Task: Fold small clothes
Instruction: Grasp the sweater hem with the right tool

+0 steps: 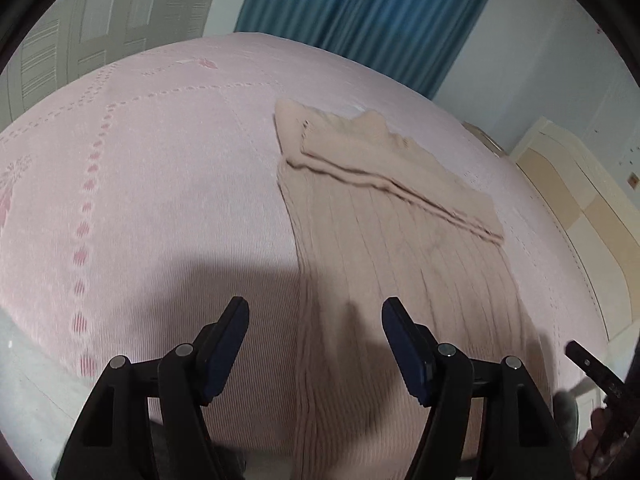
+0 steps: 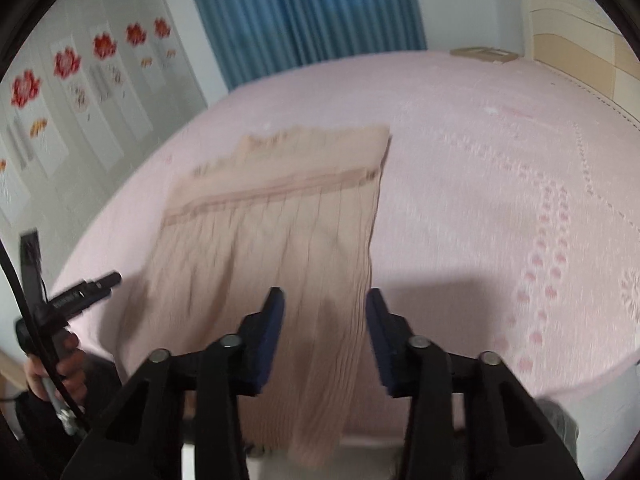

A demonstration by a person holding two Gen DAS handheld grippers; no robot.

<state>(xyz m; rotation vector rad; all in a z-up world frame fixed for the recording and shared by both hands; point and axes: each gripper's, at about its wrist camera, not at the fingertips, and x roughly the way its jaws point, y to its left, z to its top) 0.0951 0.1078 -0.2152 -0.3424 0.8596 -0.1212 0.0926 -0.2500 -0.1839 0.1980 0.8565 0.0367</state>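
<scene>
A beige ribbed knit garment (image 1: 392, 264) lies flat on the pink bed (image 1: 160, 168), its far end folded back over itself into a band (image 1: 384, 160). Its near end hangs over the bed's front edge. My left gripper (image 1: 314, 308) is open and empty, held above the garment's near left edge. In the right wrist view the same garment (image 2: 272, 240) lies ahead, and my right gripper (image 2: 324, 300) is open and empty above its near right part. The left gripper (image 2: 102, 280) shows at the left of that view, held in a hand.
A blue curtain (image 1: 360, 12) hangs behind the bed. A cream headboard (image 1: 580, 216) stands on the right. Flower pictures (image 2: 64, 64) hang on the wall on the left. The pink bedspread (image 2: 500, 200) stretches wide on both sides of the garment.
</scene>
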